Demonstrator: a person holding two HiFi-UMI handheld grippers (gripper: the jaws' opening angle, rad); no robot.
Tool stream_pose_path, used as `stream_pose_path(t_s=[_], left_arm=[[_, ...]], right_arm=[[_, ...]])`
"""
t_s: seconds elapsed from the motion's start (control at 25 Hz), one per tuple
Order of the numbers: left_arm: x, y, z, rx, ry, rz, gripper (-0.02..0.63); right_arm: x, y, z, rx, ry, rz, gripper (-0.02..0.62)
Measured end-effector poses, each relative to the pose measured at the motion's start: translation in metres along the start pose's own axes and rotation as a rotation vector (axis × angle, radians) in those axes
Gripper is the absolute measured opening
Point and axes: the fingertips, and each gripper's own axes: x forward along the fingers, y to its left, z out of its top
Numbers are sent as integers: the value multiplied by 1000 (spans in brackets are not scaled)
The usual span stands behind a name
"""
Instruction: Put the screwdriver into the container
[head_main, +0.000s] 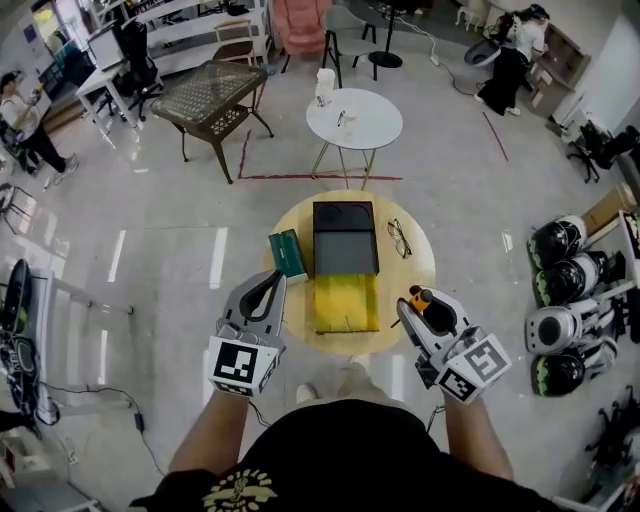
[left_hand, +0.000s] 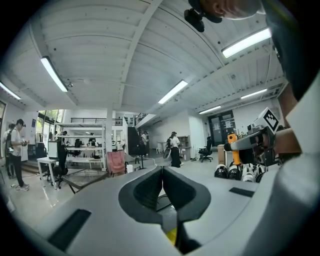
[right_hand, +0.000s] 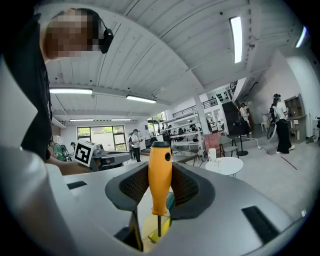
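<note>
The person is holding the right tool (right_hand: 160, 186) at the near right edge of the round worktop (head_main: 421, 262), and its jaws are clamping the orange handle of the screwdriver (right_hand: 160, 172). In the right gripper view the handle is standing upright with the thin shaft pointing down. The screwdriver (head_main: 422, 298) is staying outside the dark container (head_main: 318, 240), which is sitting in the middle of the worktop with a yellow piece (head_main: 347, 303) against its near side. The left tool (left_hand: 162, 176) is hovering at the near left edge with its jaws together and nothing between them. A green box (head_main: 288, 254) is lying left of the container, and glasses (head_main: 398, 238) are lying to its right.
</note>
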Motion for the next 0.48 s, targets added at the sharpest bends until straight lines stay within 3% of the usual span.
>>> stream_pose_path(t_s=[0.48], left_arm=[[57,3,7,-3,11,26,18]], right_arm=[[26,-50,11,2,17,52,133]])
